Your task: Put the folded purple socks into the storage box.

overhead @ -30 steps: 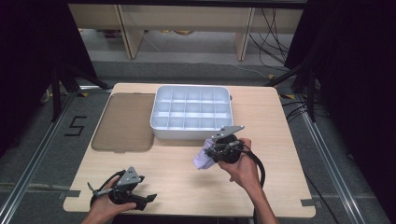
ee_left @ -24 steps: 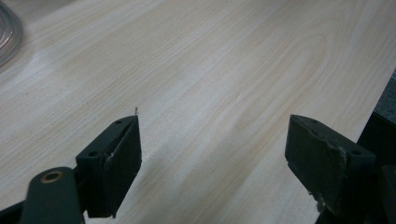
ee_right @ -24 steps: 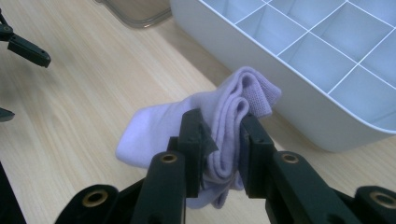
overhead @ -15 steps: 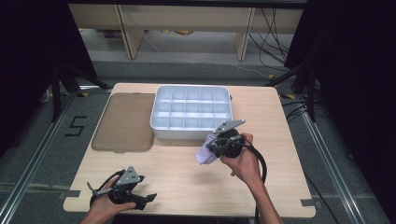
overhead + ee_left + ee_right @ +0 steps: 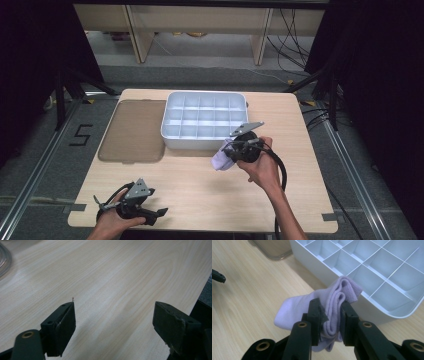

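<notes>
Right gripper nudged forward, clamping lilac sock

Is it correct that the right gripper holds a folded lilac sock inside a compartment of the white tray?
Not quite. The right gripper does hold the folded lilac sock, but outside the white tray, beside its front wall over the table, as the right gripper view shows.
</notes>
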Demonstrator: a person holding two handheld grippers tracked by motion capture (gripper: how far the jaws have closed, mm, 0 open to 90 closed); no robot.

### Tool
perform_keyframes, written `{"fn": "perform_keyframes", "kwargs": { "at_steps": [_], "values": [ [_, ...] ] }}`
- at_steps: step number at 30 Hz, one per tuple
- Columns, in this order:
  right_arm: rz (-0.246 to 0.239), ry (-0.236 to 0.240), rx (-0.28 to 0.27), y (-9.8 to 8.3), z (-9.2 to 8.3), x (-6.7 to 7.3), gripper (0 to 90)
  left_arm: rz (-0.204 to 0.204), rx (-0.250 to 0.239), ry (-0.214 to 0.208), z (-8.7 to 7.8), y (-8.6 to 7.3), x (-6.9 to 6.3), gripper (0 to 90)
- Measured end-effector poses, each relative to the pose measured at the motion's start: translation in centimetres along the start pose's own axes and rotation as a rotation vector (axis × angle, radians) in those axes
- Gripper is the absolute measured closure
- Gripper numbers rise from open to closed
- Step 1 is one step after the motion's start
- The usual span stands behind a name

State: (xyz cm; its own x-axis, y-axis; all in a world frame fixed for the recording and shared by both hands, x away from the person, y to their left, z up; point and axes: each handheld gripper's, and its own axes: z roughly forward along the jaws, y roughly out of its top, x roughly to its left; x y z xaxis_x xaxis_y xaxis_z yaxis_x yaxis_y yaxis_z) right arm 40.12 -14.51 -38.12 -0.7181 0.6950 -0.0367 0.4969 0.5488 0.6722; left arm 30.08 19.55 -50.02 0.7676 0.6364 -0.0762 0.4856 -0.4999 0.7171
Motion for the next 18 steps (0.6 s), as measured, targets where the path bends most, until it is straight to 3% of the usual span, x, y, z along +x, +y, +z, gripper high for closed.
{"fn": "perform_keyframes", "kwargs": {
  "at_steps": [1, 6, 9, 13, 16, 17, 18],
  "values": [
    [0.022, 0.011, 0.03, 0.1, -0.3, 0.0, 74.2, 0.006, 0.003, 0.0, 0.0, 0.0, 0.0, 18.2],
    [0.006, 0.003, 0.034, 0.4, -0.3, -0.4, 74.2, -0.011, -0.01, -0.014, 0.0, 0.0, -0.1, 18.2],
    [0.031, -0.008, 0.033, 0.7, -0.3, -0.7, 74.2, -0.026, -0.023, -0.02, 0.0, 0.0, -0.2, 18.2],
    [0.019, -0.012, 0.037, 1.0, -0.3, -1.3, 74.2, 0.006, -0.009, -0.019, -0.2, 0.1, -0.1, 18.2],
    [0.036, -0.024, 0.03, 1.3, -0.5, -1.8, 74.2, 0.02, -0.011, -0.014, -0.2, 0.1, -0.1, 18.2],
    [0.025, -0.026, 0.034, 1.4, -0.6, -2.0, 74.2, 0.014, -0.015, -0.016, -0.1, 0.1, -0.1, 18.2],
    [0.034, -0.043, 0.036, 1.6, -0.8, -2.3, 74.2, -0.017, -0.022, -0.023, 0.0, 0.1, -0.3, 18.2]
  ]
}}
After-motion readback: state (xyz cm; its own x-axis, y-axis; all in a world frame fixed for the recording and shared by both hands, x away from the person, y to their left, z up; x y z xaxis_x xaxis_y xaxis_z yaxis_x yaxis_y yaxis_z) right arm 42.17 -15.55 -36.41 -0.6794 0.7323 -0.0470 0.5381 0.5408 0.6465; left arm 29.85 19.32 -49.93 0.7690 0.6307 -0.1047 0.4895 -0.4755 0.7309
